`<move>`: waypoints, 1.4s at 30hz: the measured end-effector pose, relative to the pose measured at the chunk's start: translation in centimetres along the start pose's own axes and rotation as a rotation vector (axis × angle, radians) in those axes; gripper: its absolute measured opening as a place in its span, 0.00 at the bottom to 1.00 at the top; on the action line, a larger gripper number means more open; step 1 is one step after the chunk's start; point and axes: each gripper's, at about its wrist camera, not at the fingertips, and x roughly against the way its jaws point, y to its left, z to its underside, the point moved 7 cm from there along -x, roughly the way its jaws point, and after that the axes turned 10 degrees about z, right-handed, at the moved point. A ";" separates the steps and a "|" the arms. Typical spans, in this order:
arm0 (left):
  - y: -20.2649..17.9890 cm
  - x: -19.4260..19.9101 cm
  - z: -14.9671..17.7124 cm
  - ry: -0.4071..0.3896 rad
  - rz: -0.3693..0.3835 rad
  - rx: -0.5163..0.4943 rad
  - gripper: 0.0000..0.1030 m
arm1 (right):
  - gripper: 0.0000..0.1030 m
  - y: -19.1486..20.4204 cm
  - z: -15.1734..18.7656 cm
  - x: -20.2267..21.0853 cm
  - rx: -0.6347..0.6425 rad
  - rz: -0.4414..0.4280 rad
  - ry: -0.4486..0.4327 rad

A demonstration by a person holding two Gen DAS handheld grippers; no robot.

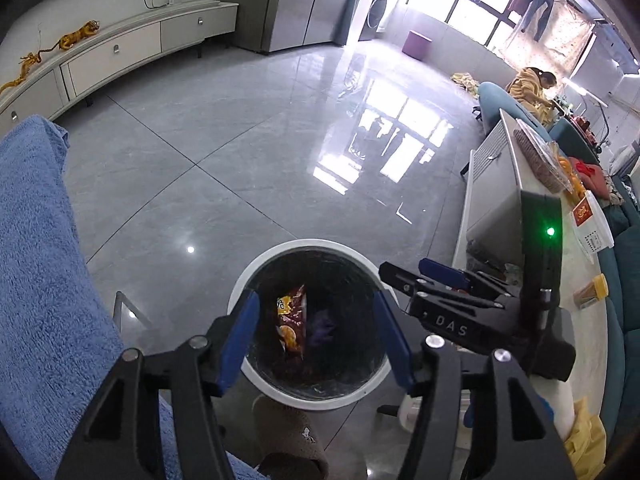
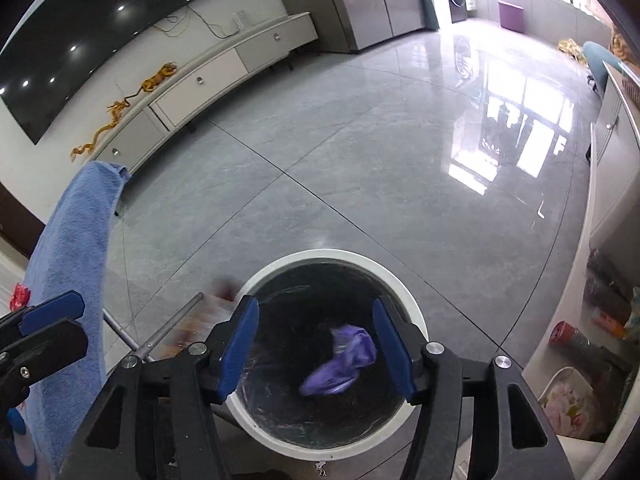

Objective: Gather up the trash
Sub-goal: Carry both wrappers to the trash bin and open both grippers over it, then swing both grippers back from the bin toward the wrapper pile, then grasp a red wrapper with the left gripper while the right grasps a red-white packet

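Note:
A white round trash bin [image 1: 256,270] with a black liner stands on the floor below both grippers; it also shows in the right wrist view [image 2: 394,280]. In the left wrist view a brown snack bag [image 1: 291,322] and a purple wad [image 1: 322,326] are in the bin. In the right wrist view the purple wrapper [image 2: 340,360] is blurred over the bin's opening, and a brown blur [image 2: 208,316] is at the bin's left rim. My left gripper [image 1: 316,340] is open and empty over the bin. My right gripper [image 2: 316,346] is open over the bin; it also shows in the left wrist view [image 1: 424,276].
A blue towel [image 1: 36,260] hangs over a metal rack on the left. A white table [image 1: 532,184] with snacks and boxes stands on the right, with a teal sofa behind. A grey slipper [image 1: 288,436] is by the bin. The grey tiled floor [image 1: 240,140] stretches ahead.

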 end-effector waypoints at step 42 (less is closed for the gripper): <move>10.8 25.2 9.7 -0.436 -0.387 0.088 0.56 | 0.56 19.0 0.2 18.4 0.321 -0.169 -0.270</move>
